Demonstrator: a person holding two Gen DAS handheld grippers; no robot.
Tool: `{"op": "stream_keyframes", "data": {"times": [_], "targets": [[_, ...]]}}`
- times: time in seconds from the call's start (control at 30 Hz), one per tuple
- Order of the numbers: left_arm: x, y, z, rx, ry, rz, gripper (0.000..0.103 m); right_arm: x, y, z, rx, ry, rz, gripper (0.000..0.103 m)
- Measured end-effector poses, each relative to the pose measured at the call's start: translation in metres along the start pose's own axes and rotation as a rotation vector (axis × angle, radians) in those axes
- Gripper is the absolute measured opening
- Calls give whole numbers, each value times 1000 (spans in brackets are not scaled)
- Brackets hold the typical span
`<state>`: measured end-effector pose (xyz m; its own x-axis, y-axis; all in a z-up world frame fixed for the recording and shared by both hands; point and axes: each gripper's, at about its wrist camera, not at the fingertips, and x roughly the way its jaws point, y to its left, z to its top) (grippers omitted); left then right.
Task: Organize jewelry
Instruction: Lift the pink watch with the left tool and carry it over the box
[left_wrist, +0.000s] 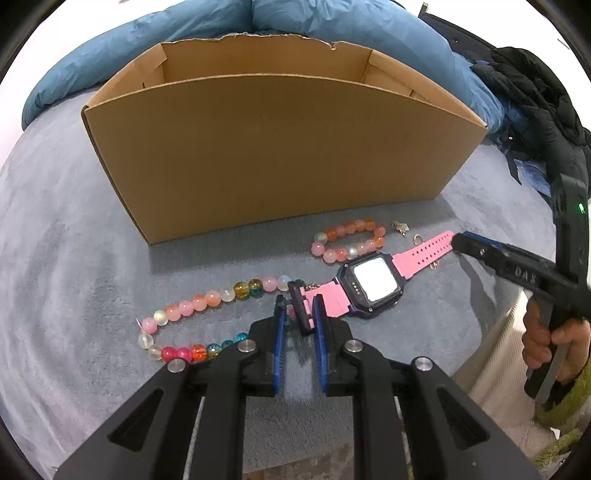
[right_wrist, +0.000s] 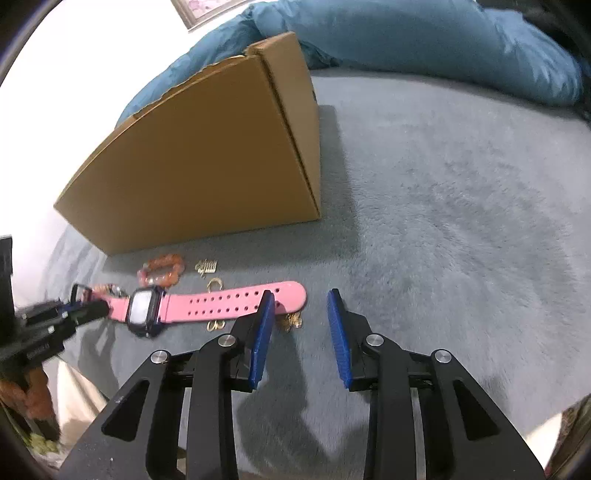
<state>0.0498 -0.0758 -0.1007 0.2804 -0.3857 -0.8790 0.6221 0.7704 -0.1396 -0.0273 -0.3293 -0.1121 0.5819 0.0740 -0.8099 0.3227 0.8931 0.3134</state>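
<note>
While the left gripper (left_wrist: 301, 314) is clamped on the buckle end of the pink smartwatch (left_wrist: 373, 284) strap, the watch lies flat on the grey blanket (left_wrist: 74, 258) in front of the cardboard box (left_wrist: 277, 155). Right gripper (right_wrist: 301, 325) jaws apart, nothing between them (strap tip just beside its left pad). Bead necklace (left_wrist: 207, 301) lies by the left gripper
</note>
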Motion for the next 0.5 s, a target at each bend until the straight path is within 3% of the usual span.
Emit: {"op": "stream_keyframes", "data": {"times": [0.2, 0.27, 0.37, 0.5], "targets": [[4, -3, 0, 5, 9, 1, 13, 8, -24, 9, 80, 43, 85, 29], [5, -3, 0, 3, 10, 0, 13, 5, -32, 11, 107, 49, 123, 19], [6, -3, 0, 6, 9, 2, 13, -4, -48, 18, 153, 46, 186, 17], [6, -2, -1, 3, 7, 3, 13, -11, -56, 17, 148, 27, 192, 7]]}}
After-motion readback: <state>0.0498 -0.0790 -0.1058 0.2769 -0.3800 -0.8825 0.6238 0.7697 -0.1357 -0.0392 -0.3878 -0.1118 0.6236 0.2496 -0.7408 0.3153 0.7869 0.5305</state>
